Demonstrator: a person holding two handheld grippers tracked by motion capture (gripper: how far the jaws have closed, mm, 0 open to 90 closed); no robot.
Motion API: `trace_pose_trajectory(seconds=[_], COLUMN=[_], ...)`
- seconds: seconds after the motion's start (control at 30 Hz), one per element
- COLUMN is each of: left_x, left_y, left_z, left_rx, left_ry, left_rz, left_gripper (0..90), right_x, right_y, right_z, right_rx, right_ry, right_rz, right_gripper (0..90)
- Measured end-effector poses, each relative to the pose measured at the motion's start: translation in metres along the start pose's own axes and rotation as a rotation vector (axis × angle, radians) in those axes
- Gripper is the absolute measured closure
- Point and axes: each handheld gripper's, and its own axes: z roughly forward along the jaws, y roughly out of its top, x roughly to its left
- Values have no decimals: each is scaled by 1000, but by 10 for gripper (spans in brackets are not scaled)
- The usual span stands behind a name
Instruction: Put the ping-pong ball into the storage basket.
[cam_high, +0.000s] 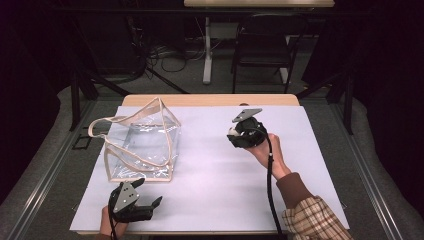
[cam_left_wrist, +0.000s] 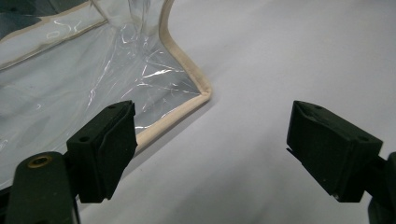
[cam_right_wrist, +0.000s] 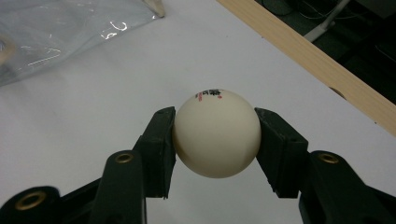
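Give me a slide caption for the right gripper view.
Right tongs shut on a cream-white ball with small printed marks, above a white table sheet, a clear plastic bag beyond.

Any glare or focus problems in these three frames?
High view: dim surroundings, table evenly lit, glints on the clear bag. Left gripper view: glare streaks on bag plastic, jaws slightly soft. Right gripper view: ball sharp, soft shadow beneath, bag plastic blurred at top left.

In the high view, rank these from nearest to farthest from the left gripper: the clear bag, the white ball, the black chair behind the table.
1. Clear bag: just above the left gripper, on the table's left half.
2. White ball: clamped in the right gripper, across the table to the right.
3. Black chair: on the floor beyond the table's far edge.
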Motion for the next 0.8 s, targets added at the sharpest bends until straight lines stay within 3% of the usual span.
trace_pose_trajectory(seconds=[0.8], left_x=[0], left_y=[0], left_z=[0], left_rx=[-1], left_ry=[1], left_rz=[1], left_gripper=[163], right_x=[-2], right_y=[11], right_z=[-20], right_rx=[-19], right_ry=[-15], right_rz=[-17], right_gripper=[504])
